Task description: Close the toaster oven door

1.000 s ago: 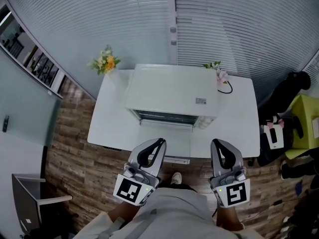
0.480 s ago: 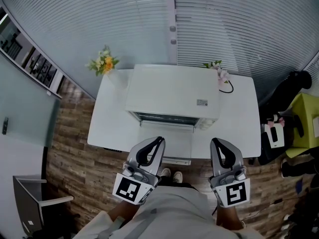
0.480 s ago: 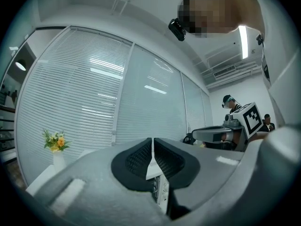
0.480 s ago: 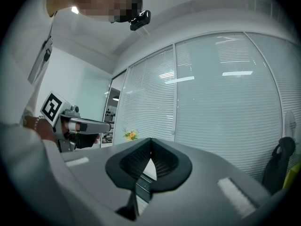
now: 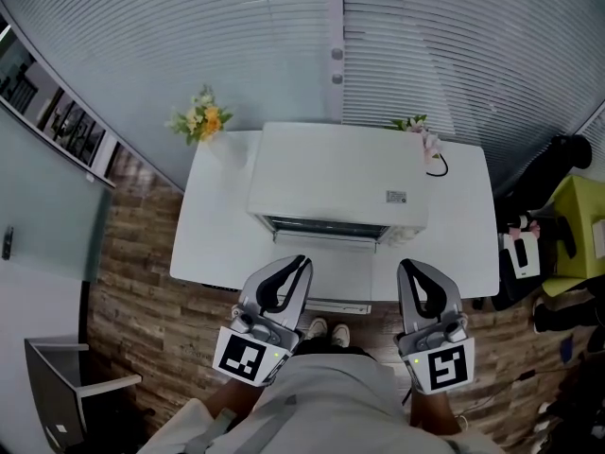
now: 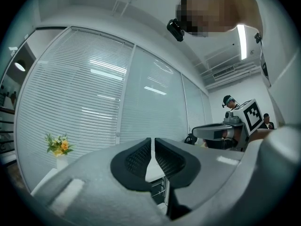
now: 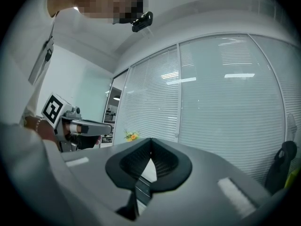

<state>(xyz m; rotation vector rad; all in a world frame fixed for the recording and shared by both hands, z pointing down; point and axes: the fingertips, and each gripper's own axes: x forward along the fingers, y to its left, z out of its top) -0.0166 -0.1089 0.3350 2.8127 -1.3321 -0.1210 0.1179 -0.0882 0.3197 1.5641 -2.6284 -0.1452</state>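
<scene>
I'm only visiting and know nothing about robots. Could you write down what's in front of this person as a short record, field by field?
Appliance: white toaster oven on a white table
Door: oven door open, folded down toward the person
Left gripper: near the door's left edge; jaws a narrow slit apart, just been opening, nothing between them
Right gripper: right of the door; jaws together, empty
Decor: yellow flowers at the table's back left, pink flowers at its back right
</scene>
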